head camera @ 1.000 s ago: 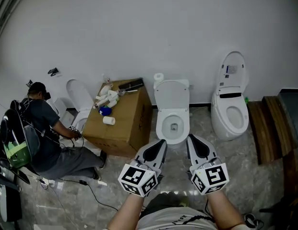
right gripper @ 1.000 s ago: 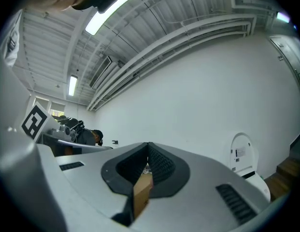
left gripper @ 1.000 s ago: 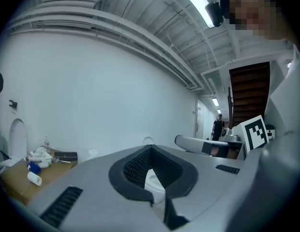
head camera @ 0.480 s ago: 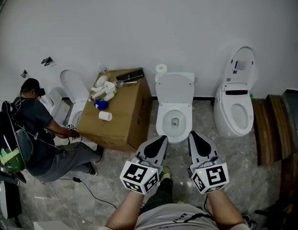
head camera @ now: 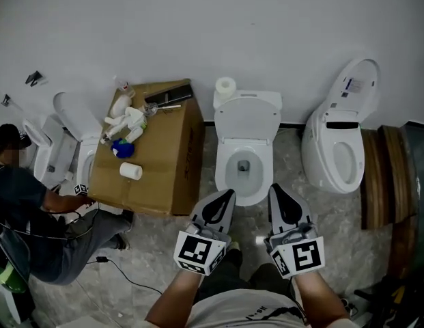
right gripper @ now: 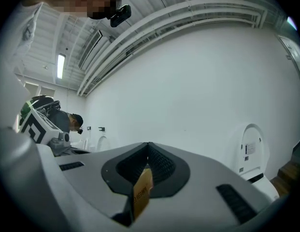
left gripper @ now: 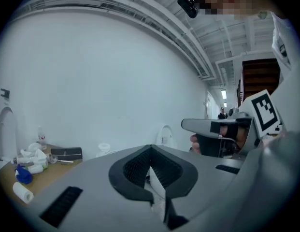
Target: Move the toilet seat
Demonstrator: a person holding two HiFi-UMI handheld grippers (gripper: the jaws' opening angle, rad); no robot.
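Observation:
A white toilet (head camera: 244, 157) stands against the wall straight ahead in the head view. Its lid (head camera: 247, 120) is raised against the tank and the bowl is uncovered. My left gripper (head camera: 229, 194) hovers just in front of the bowl's near rim, shut with nothing in it. To its right my right gripper (head camera: 272, 188) is level with it, also shut and empty. Neither touches the toilet. In the left gripper view the left gripper (left gripper: 150, 148) points at the wall, as does the right gripper (right gripper: 148, 144) in the right gripper view.
A cardboard box (head camera: 165, 161) carrying bottles and paper rolls stands left of the toilet. A toilet-paper roll (head camera: 226, 86) sits on the tank. Another toilet (head camera: 336, 152) with a raised lid is at the right, beside wooden boards (head camera: 384, 176). A person (head camera: 27, 217) crouches at a third toilet (head camera: 67, 132).
The view has closed in on the middle toilet, which now sits lower and larger. Both grippers keep their pose and stay shut, now nearer the bowl's front rim.

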